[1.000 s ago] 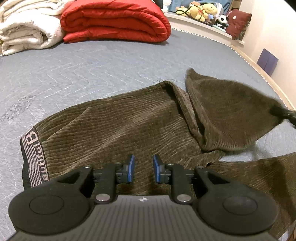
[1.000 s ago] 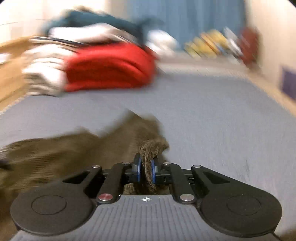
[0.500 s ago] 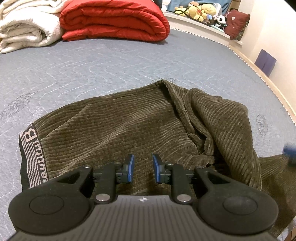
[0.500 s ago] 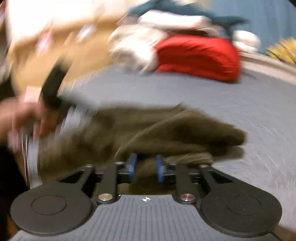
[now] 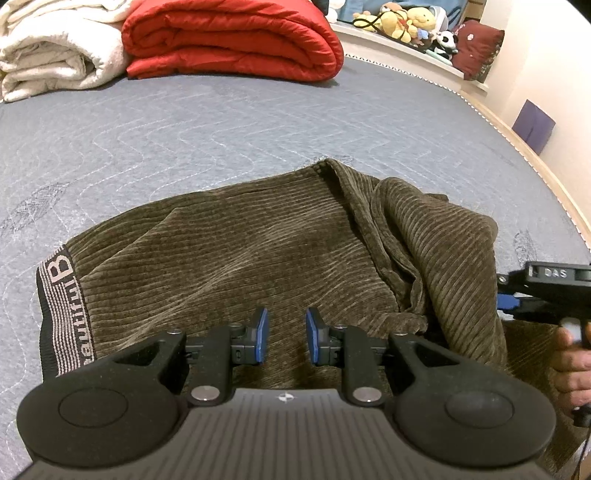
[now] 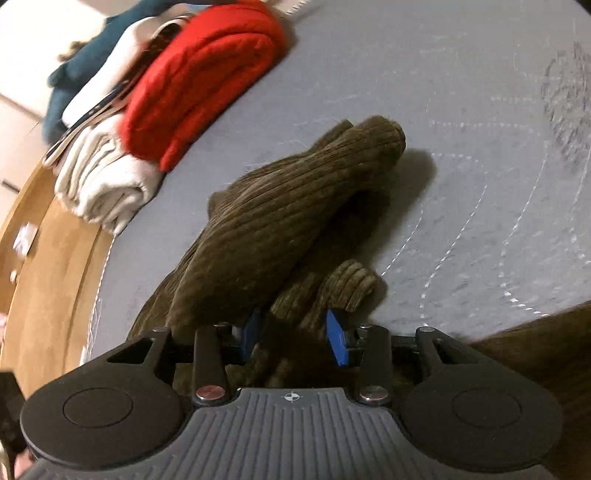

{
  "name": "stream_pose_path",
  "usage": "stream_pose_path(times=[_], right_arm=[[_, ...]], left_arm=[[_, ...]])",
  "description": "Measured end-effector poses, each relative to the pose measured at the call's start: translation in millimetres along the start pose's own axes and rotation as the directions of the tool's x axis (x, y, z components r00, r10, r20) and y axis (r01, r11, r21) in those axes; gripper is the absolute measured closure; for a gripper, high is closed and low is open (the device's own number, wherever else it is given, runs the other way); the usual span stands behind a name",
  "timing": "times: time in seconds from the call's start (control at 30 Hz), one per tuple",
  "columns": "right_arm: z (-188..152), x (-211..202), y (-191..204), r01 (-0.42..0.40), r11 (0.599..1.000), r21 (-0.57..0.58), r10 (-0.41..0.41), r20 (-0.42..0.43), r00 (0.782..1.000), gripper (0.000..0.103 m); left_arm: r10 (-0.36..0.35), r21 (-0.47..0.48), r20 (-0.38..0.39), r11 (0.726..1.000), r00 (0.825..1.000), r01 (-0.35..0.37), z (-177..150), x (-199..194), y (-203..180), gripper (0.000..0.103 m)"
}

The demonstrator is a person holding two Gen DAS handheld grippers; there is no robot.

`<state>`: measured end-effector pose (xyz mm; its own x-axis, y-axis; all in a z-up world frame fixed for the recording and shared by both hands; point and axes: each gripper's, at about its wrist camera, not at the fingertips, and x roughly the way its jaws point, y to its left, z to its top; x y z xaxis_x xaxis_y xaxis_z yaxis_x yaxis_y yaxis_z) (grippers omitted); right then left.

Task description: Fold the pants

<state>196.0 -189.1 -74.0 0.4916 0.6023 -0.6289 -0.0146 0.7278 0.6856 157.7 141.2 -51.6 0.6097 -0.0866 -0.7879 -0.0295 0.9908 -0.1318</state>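
Brown corduroy pants (image 5: 240, 258) lie on the grey quilted bed, with the black lettered waistband (image 5: 64, 306) at the left. One leg (image 5: 454, 266) is folded back over the rest at the right. My left gripper (image 5: 283, 334) is open and empty, low over the pants' near part. My right gripper (image 6: 293, 330) is open, its blue pads on either side of bunched leg fabric (image 6: 332, 288) without pinching it. In the left wrist view the right gripper (image 5: 546, 295) shows at the right edge beside the folded leg.
A folded red quilt (image 5: 229, 40) and white blankets (image 5: 51, 55) sit at the far side of the bed (image 5: 221, 122). Stuffed toys (image 5: 406, 18) line a ledge at the back right. A wooden floor (image 6: 48, 266) lies past the bed's edge.
My right gripper carried the pant leg over onto the rest of the pants, opened and let it go. The left gripper stayed open and nearly still.
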Motion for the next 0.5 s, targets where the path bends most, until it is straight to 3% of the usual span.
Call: stream_pose_path(times=[0.17, 0.3, 0.5], right_arm=[[-5.9, 9.5, 9.5, 0.031, 0.999, -0.026, -0.031, 0.011, 0.999, 0.057], [-1.5, 4.5, 34.7, 0.094, 0.983, -0.158, -0.088, 0.050, 0.995, 0.085], [3.6, -26.5, 56.0, 0.098, 0.961, -0.260, -0.069, 0.117, 0.991, 0.090]], left_arm=[[-0.001, -0.008, 0.000, 1.000, 1.000, 0.001, 2.7, 0.0, 1.1, 0.079], [-0.007, -0.006, 0.002, 1.000, 1.000, 0.007, 4.1, -0.3, -1.3, 0.079], [-0.009, -0.012, 0.000, 1.000, 1.000, 0.009, 5.3, 2.3, -1.2, 0.079]])
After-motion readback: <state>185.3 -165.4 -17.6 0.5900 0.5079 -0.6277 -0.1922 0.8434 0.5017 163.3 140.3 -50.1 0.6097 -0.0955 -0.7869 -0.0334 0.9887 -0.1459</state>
